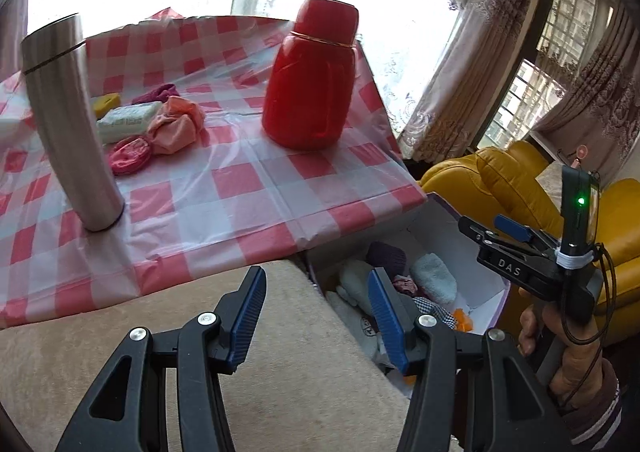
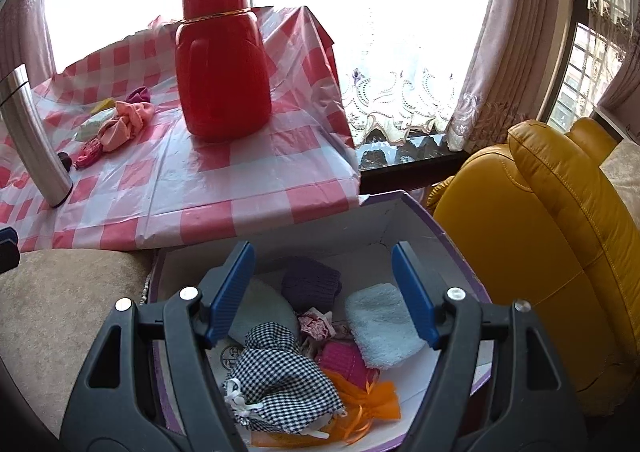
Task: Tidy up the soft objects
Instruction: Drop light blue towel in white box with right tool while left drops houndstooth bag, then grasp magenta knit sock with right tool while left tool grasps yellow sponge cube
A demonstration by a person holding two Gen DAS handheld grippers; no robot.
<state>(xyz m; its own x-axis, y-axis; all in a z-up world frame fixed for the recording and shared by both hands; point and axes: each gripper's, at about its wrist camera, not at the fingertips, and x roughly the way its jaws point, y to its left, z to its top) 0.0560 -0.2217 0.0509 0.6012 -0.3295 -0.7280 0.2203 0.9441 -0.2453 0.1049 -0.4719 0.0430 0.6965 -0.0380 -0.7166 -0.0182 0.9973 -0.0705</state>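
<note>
We hold the right gripper [image 2: 324,288] spread wide and empty directly above the white cardboard box with a purple rim [image 2: 280,228], which sits below and in front of us, lower than the surface edge so that soft things can simply be dropped in. Under the right gripper lie the pieces already sorted: a black-and-white gingham drawstring pouch [image 2: 280,376] nearest us, an orange ribbon-tied organza bag [image 2: 372,396] to its right, a bright pink knitted piece [image 2: 344,360], a pale blue terry cloth [image 2: 382,324] beneath the right finger, a dark purple knitted piece [image 2: 310,284] farther ahead and a pale mint cloth [image 2: 264,312] by the left finger.

Our left gripper [image 1: 316,308] is also spread with nothing between its fingers, hovering over the beige upholstered cushion [image 1: 280,352], with the box just to its right. Ahead and to its left, on the red-and-white checked plastic-covered surface [image 1: 240,188], the remaining soft things are clustered: a salmon-pink crumpled cloth [image 1: 176,124], a hot-pink scrunched fabric piece [image 1: 130,154], a white-and-green packet [image 1: 128,120], a yellow sponge-like block [image 1: 106,102] and a maroon cloth [image 1: 158,92]. A tall steel flask [image 1: 68,120] stands just left of the cluster and a red plastic thermos [image 1: 312,76] right of it, so we judge the next reach must thread between them.
</note>
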